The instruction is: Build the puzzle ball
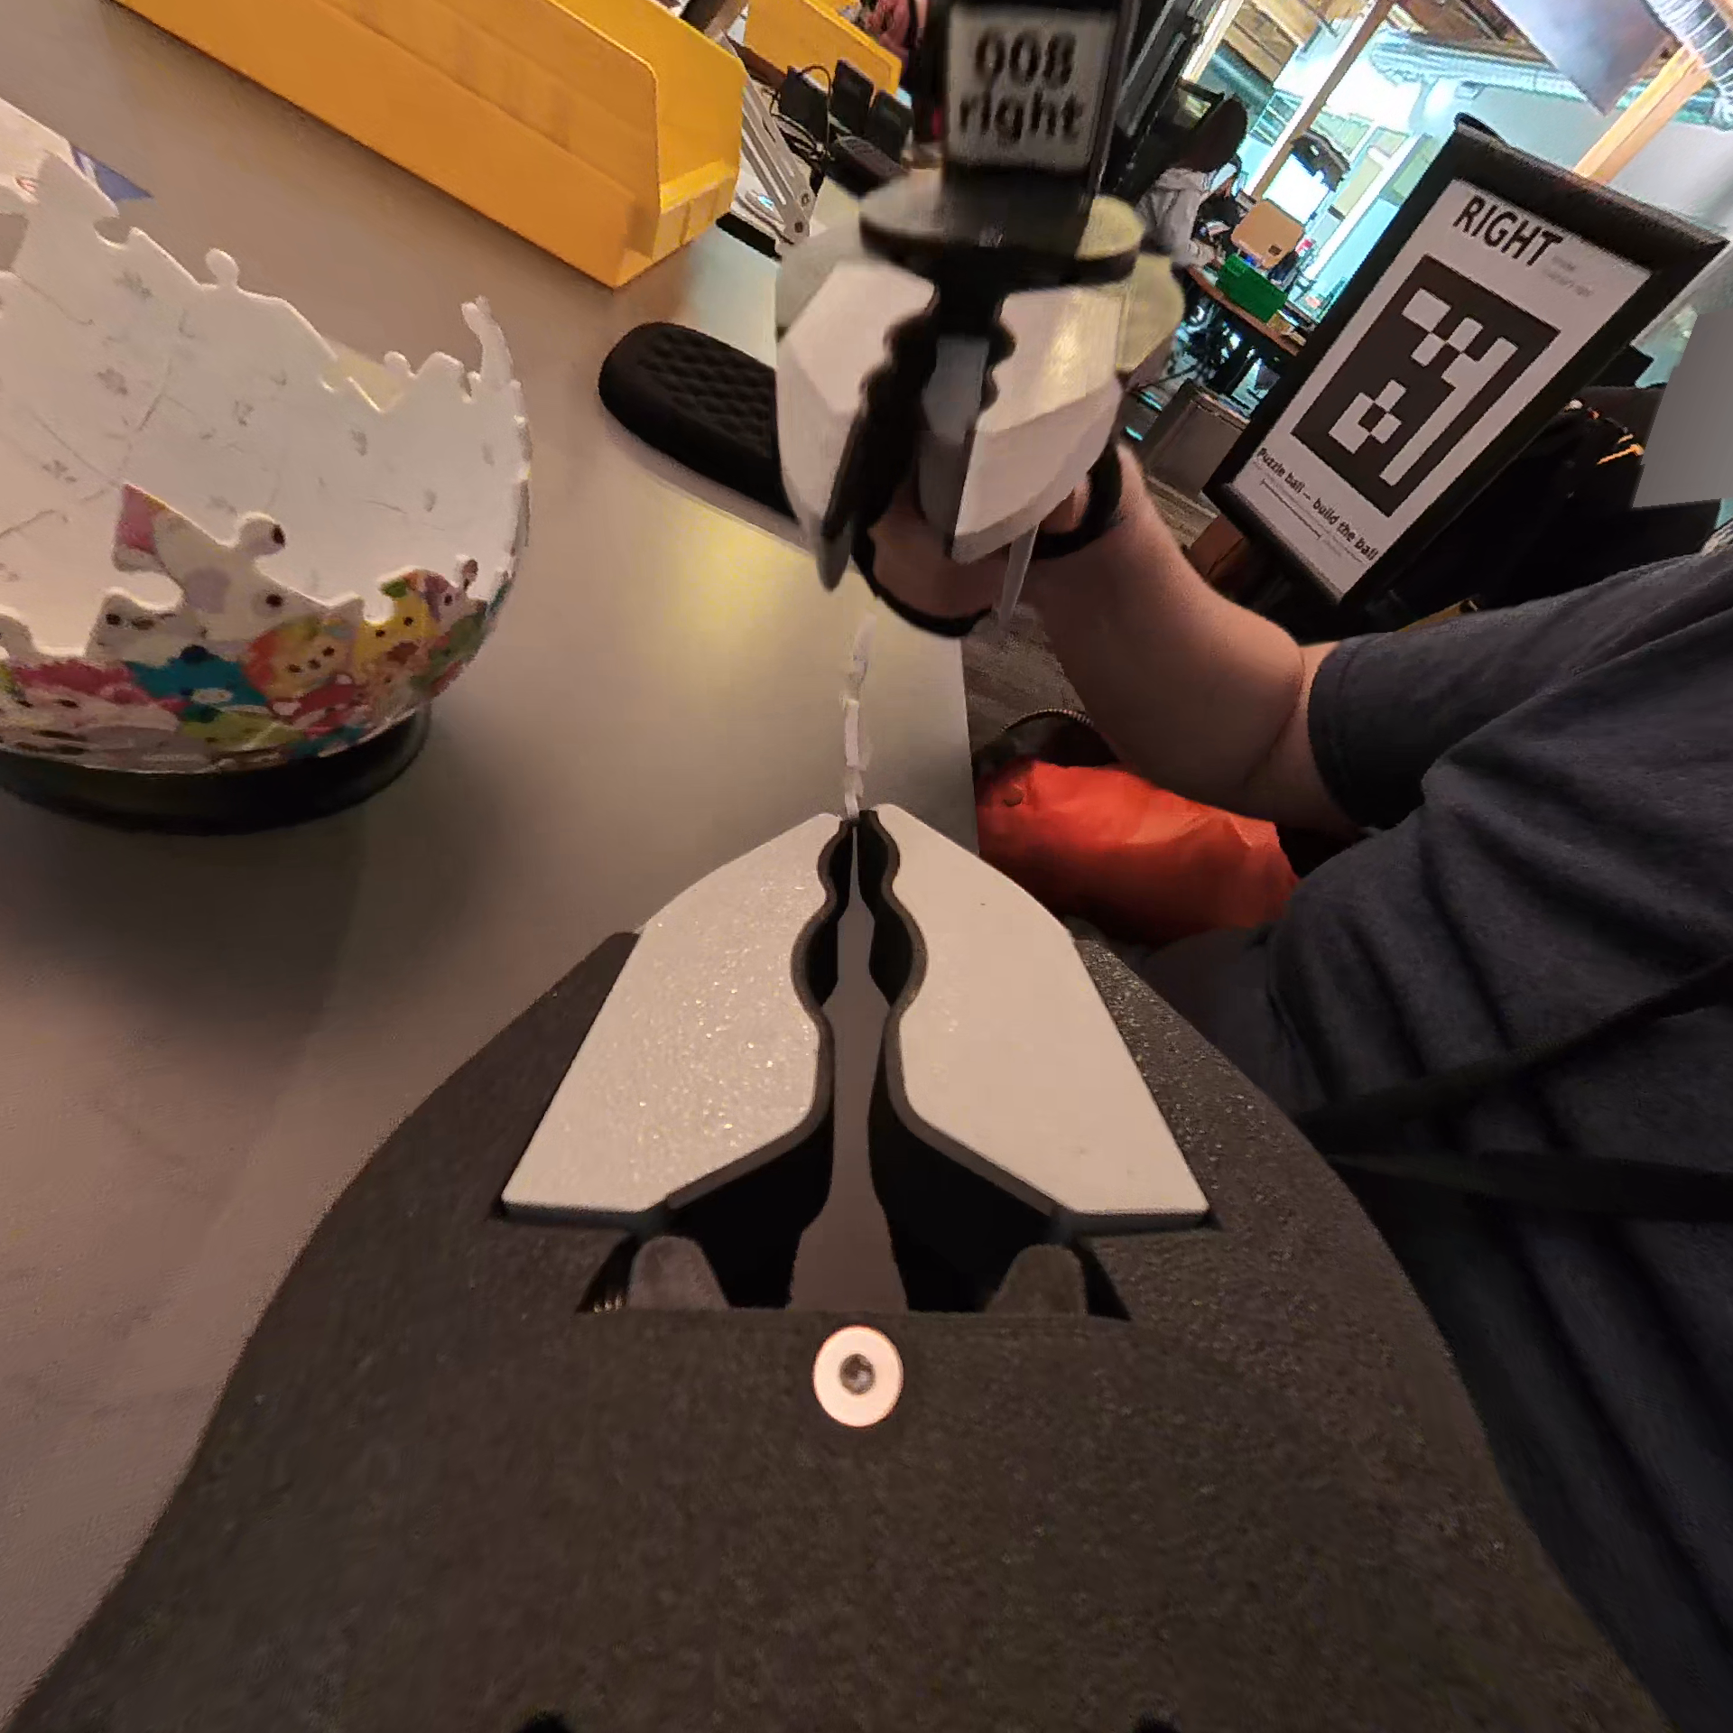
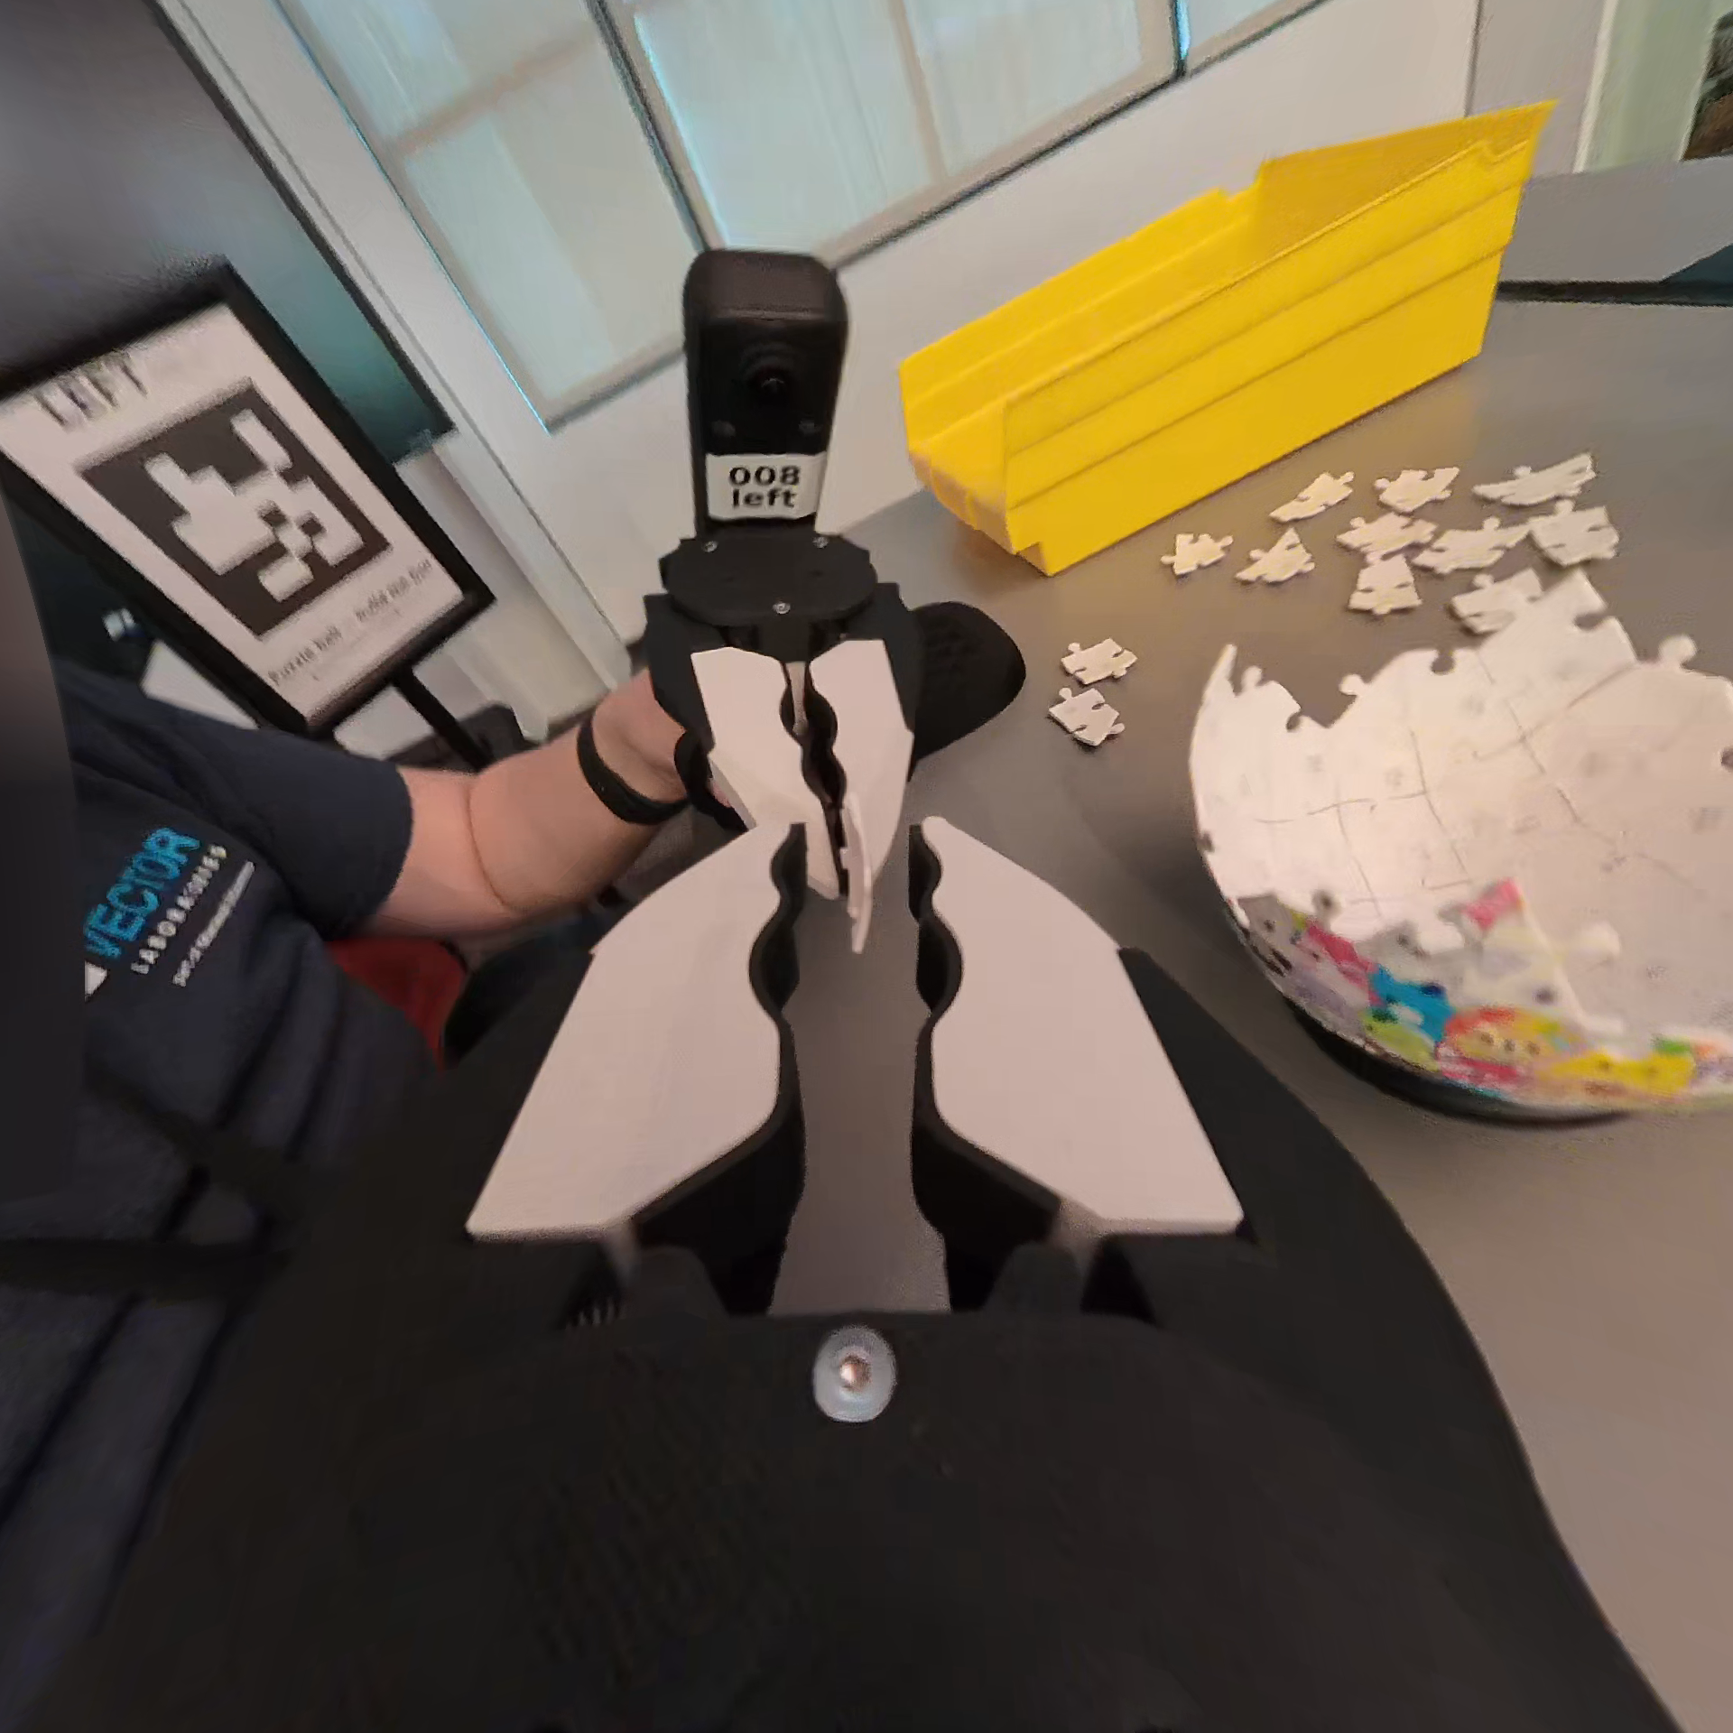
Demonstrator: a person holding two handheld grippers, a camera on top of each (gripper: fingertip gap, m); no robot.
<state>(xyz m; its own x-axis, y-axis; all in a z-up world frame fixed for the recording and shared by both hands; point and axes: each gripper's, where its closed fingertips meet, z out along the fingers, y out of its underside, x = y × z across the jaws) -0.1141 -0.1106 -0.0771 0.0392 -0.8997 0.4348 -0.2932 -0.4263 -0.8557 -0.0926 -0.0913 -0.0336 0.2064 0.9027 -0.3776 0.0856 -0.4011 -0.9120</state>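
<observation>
My left gripper (image 1: 858, 818) is shut on a thin white puzzle piece (image 1: 855, 722), seen edge-on and sticking out past its tips. In the right wrist view the left gripper (image 2: 830, 844) holds that piece (image 2: 859, 905) pointing into the gap of my right gripper (image 2: 861, 835), which is open with its jaws on either side of the piece and apart from it. The right gripper (image 1: 900, 553) faces the left one just above the table edge. The half-built puzzle ball (image 1: 234, 450) (image 2: 1463, 844), white inside and colourful outside, sits on a black stand to the side.
Several loose white pieces (image 2: 1407, 544) lie on the grey table (image 2: 1407, 1313) beyond the ball. A yellow bin (image 2: 1219, 375) (image 1: 469, 113) stands behind, with a black pad (image 1: 694, 403) near the table edge. Framed marker signs (image 1: 1425, 375) (image 2: 225, 506) and a person's arms flank the grippers. The tips of one gripper are about 5 cm away from the tips of the other.
</observation>
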